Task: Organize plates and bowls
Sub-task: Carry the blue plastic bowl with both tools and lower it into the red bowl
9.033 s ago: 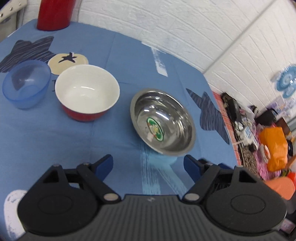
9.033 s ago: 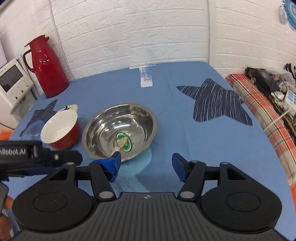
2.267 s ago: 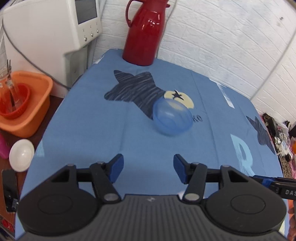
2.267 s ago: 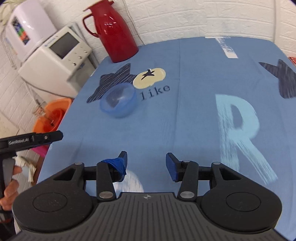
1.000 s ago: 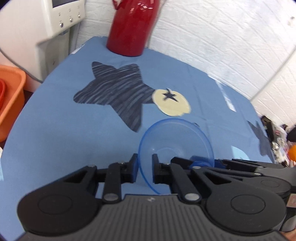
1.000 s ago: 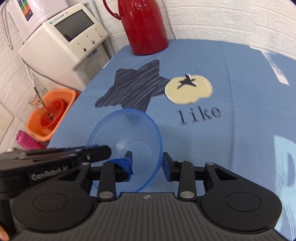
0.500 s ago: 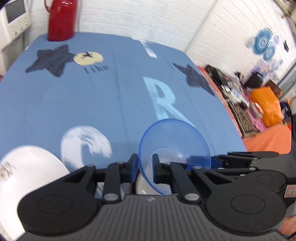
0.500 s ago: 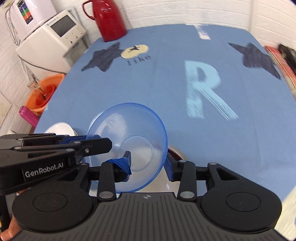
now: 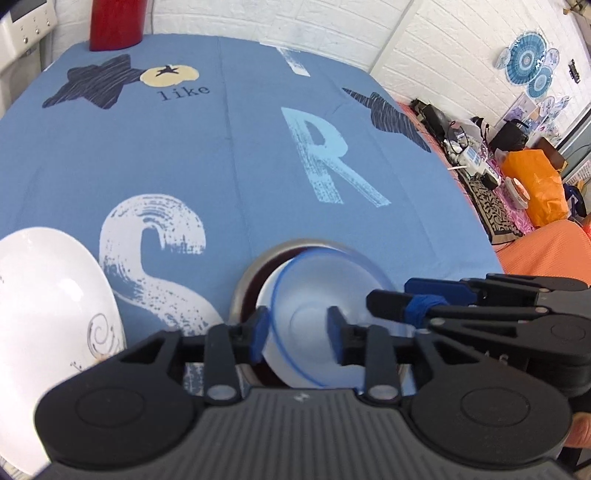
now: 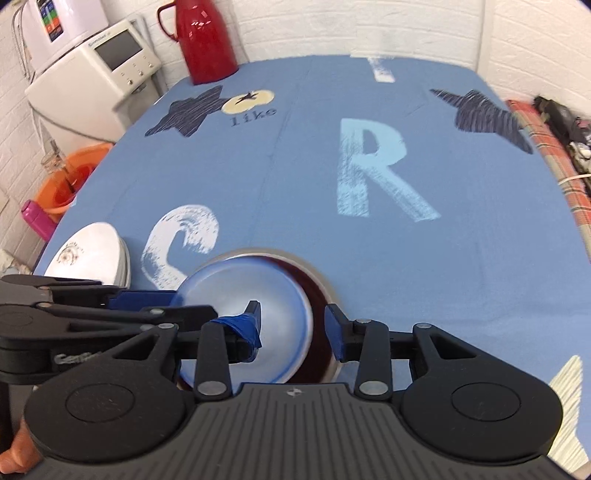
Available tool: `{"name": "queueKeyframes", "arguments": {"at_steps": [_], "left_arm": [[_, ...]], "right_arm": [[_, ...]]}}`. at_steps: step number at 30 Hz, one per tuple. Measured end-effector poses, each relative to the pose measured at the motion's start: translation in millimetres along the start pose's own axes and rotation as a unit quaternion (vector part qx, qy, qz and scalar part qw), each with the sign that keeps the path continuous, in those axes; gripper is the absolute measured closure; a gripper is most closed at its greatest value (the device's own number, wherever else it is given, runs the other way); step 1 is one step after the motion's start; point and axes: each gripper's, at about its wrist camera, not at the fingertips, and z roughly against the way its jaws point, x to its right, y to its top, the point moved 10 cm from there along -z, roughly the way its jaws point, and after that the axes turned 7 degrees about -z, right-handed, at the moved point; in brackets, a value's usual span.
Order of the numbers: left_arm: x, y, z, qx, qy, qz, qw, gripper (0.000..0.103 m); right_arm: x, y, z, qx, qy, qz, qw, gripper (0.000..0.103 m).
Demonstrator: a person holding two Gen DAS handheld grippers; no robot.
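Observation:
A clear blue bowl (image 9: pixel 317 321) (image 10: pixel 240 295) rests nested in a red bowl (image 9: pixel 255 291) (image 10: pixel 317 332), which sits inside a steel bowl (image 9: pixel 280 248) (image 10: pixel 325 286) near the table's front edge. My left gripper (image 9: pixel 296 334) (image 10: pixel 173 302) is open, and its fingers straddle the blue bowl's left rim. My right gripper (image 10: pixel 293 328) (image 9: pixel 391 295) is open too. It straddles the right rim, one finger inside the bowl and one outside. The picture around the bowl is blurred.
White plates (image 9: pixel 48 295) (image 10: pixel 92 247) lie stacked to the left of the bowls. A red thermos (image 9: pixel 114 22) (image 10: pixel 207 40) stands at the far edge of the blue tablecloth (image 9: pixel 258 147). Beside the table are a white appliance (image 10: pixel 92 66) and an orange basin (image 10: pixel 74 177).
Half a second ago both grippers were shut on the blue bowl's rim, holding it in the air. Now it sits in the stacked bowls and both grippers have opened.

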Motion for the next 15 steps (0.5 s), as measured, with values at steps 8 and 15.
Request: {"name": "queueKeyframes", "arguments": {"at_steps": [8,15], "left_arm": [[-6,11,27,0.043,0.013,-0.012,0.9989,0.043],[-34,1,41,0.046,0.032,-0.023,0.9982,0.043]], "right_arm": [[15,-6,15,0.037,0.024,-0.042,0.998,0.080],[19,-31,36,0.095,0.056,-0.071,0.991,0.078]]}}
